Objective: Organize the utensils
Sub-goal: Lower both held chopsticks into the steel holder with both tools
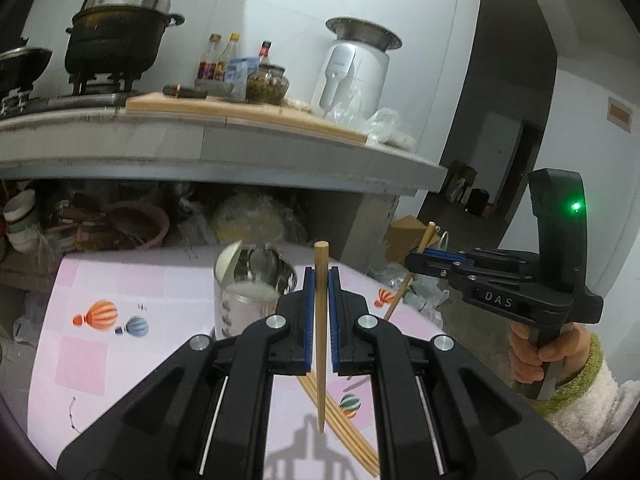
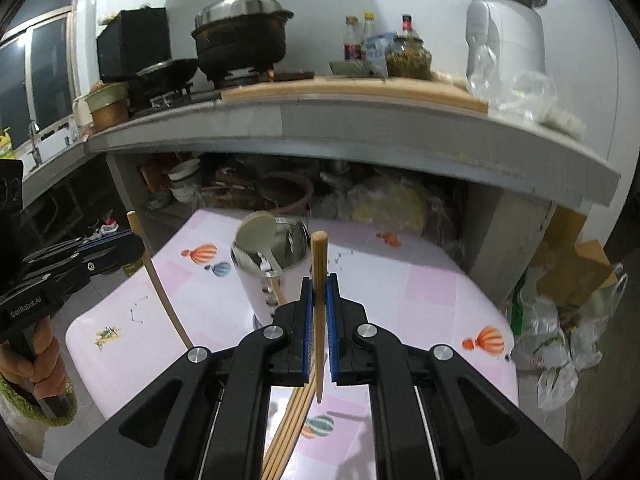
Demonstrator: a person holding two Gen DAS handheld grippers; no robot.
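My left gripper is shut on a wooden chopstick, held upright above the table. My right gripper is shut on another wooden chopstick, also upright. Each gripper shows in the other's view: the right one at the right, the left one at the left. A steel utensil cup stands on the table just ahead, with a pale spoon in it. Several more chopsticks lie flat on the table under the grippers; they also show in the right wrist view.
The small table has a pink cloth with balloon prints. Behind it is a grey counter with a stove, a black pot, bottles and a white appliance. Bowls and bags fill the space underneath. Plastic bags lie on the floor at right.
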